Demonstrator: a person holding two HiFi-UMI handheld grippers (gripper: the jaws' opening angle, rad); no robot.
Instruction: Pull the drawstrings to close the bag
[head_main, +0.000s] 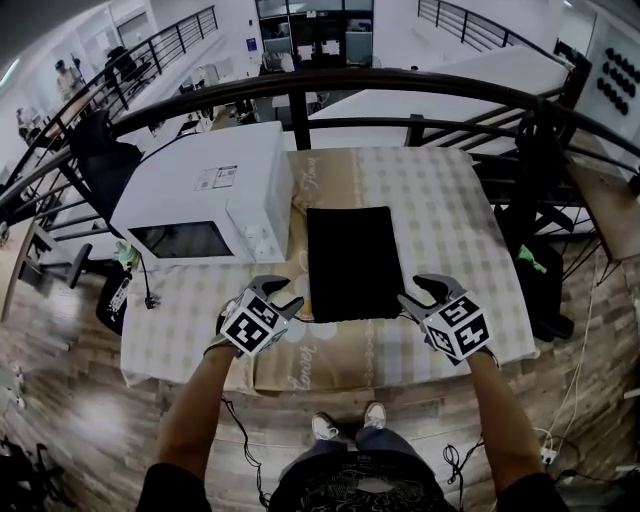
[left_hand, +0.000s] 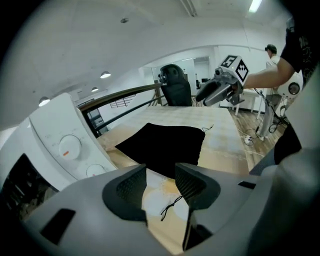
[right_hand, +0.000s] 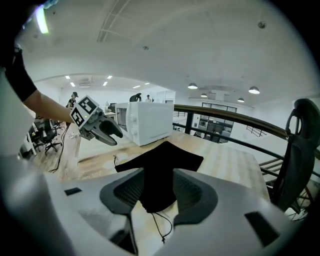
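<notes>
Jaws on both grippers stand wide apart, with nothing pinched. In the left gripper view the left gripper (left_hand: 161, 175) shows bare tablecloth in its gap. On that cloth lies a thin dark drawstring (left_hand: 170, 206) with a knotted end, clear of both pads. In the right gripper view the right gripper (right_hand: 159, 187) frames the near right corner of the black bag (head_main: 352, 262). A second drawstring (right_hand: 162, 227) trails in a loose curve from that corner toward the camera, also untouched by the pads. From the head view the bag lies flat and roughly rectangular in the middle of the table (head_main: 450, 210). It rests on a pale checked cloth with a tan band running near to far beneath it. Its near edge faces the person, and the cords come out at the two near corners. The left gripper is just beside the near left corner and the right gripper just beside the near right corner, so the bag's near edge sits between them. Both are angled downward at the table. A white microwave (head_main: 215, 195) stands on the left of the table, just beside the bag's left edge, its door and two round dials facing near. A dark curved railing (head_main: 400, 85) runs along the far side of the table, and a black chair (left_hand: 175, 85) stands beyond the table in the left gripper view. The person's bare forearms reach in from the near edge, with their shoes (head_main: 345, 422) on the wooden floor below.
</notes>
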